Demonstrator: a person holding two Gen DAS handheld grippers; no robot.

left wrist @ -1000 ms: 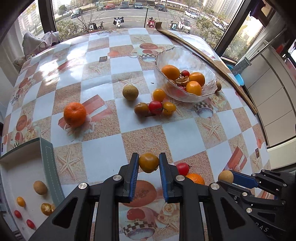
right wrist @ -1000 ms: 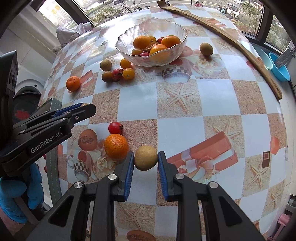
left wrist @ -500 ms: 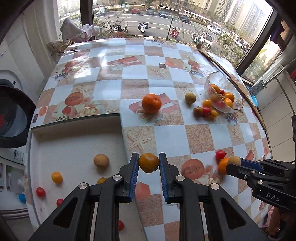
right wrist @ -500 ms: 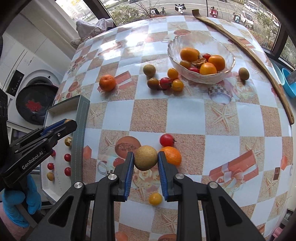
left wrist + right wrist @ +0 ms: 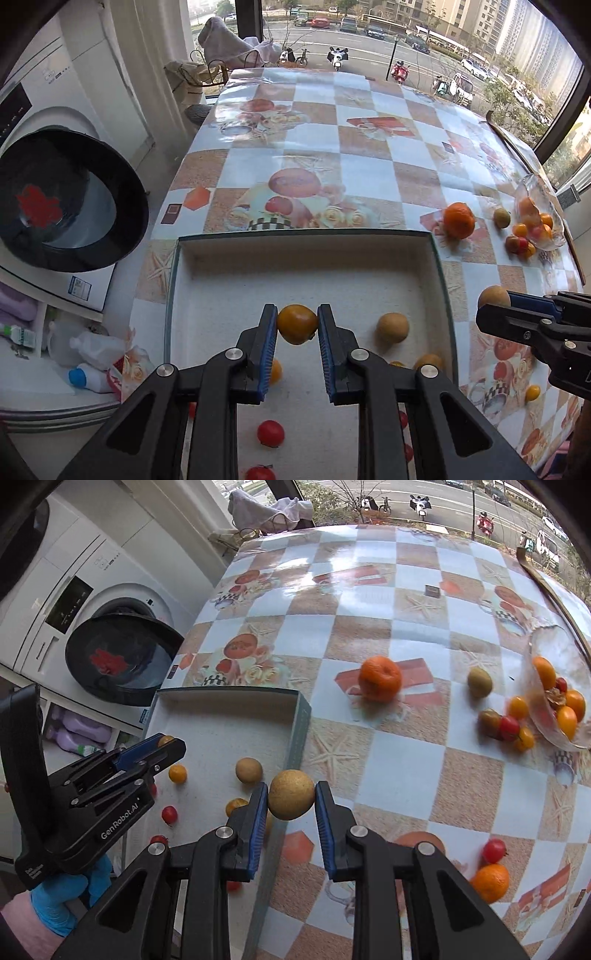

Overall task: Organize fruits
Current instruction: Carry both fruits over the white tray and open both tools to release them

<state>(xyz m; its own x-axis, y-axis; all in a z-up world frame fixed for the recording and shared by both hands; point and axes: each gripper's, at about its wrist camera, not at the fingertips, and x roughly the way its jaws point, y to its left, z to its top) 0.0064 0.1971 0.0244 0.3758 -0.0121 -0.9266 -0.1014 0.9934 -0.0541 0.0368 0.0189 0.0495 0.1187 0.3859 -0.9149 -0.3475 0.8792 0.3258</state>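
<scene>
My left gripper is shut on a small orange-yellow tomato and hangs over the white tray, which holds several small fruits. The right gripper is shut on a round tan fruit, above the tray's right wall. In the left wrist view the right gripper enters from the right with the tan fruit. The right wrist view shows the left gripper over the tray, held by a blue-gloved hand.
On the checkered tablecloth lie a mandarin, a tan fruit, a cluster of small tomatoes and a glass bowl with fruit. Another mandarin and red tomato sit nearer. A washing machine stands left.
Both grippers have swung left from the table's middle to the tray, each still gripping its fruit. The left one now hangs over the tray's inside, the right one over its right wall.
</scene>
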